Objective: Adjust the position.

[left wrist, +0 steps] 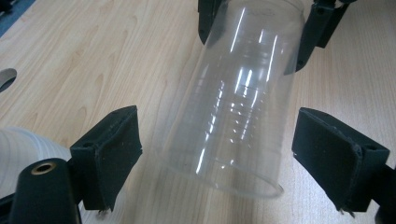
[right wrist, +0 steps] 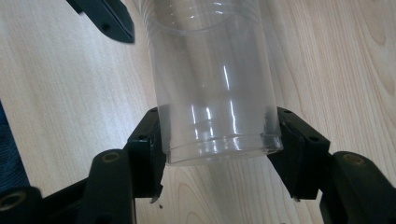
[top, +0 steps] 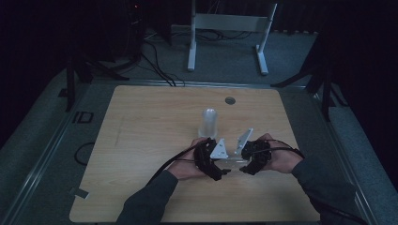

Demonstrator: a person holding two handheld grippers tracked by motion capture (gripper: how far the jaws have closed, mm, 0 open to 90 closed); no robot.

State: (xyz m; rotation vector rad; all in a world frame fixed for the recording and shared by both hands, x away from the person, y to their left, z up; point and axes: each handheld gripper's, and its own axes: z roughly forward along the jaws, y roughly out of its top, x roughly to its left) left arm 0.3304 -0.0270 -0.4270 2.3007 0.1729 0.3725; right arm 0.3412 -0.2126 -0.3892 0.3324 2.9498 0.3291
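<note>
Right gripper view has the clear cup [right wrist: 215,79] pinched by its base in the right tongs [right wrist: 217,140], lying level just above the worktop [right wrist: 60,93]. Left tongs [left wrist: 217,154] are spread wide either side of its rim, not touching; I'd keep the right squeeze gentle so it doesn't buckle

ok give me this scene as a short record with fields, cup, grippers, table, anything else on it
held thing: clear cup, lying level between the two grippers above the table
right gripper: shut on the clear cup at one end, pads on both sides
left gripper: open, jaws either side of the cup's other end, pads apart from it
other thing: frosted cup standing upside down on the table beyond the hands
table detail: round grey grommet near the far edge
</note>
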